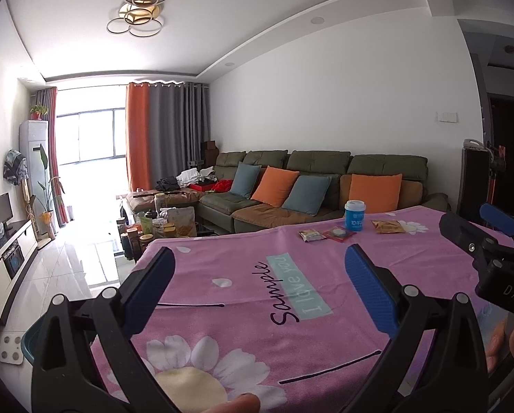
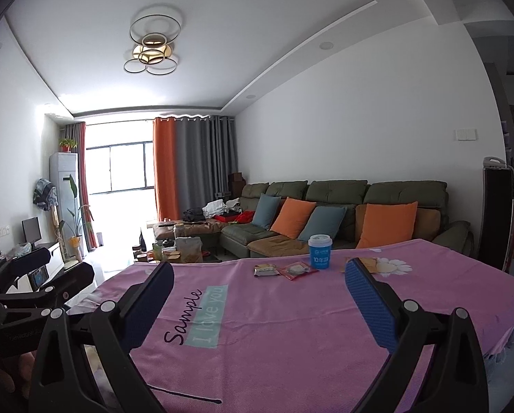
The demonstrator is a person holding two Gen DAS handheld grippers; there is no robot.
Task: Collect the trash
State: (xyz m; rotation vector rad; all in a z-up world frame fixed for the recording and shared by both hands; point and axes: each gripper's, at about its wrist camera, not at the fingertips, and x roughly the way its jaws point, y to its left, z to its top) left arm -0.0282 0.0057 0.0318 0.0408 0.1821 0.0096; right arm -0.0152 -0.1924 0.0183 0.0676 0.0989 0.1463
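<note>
Both tongs, left [image 1: 257,285] and right [image 2: 257,296], gape wide, holding nothing. Wrappers [image 2: 284,270] lie far across the pink cloth [image 2: 274,344] beside a blue cup [image 2: 319,252]. Reaching carelessly might tip that cup.

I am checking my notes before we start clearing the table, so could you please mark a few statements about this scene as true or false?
1. Both grippers are open and hold nothing. True: the left gripper and the right gripper have their jaws spread over the pink cloth.
2. The blue cup lies on its side. False: it stands upright.
3. Two wrappers, a yellowish wrapper and a red wrapper, lie left of the cup. True.
4. The trash lies on the sofa. False: it is on the table; the sofa holds cushions.
</note>
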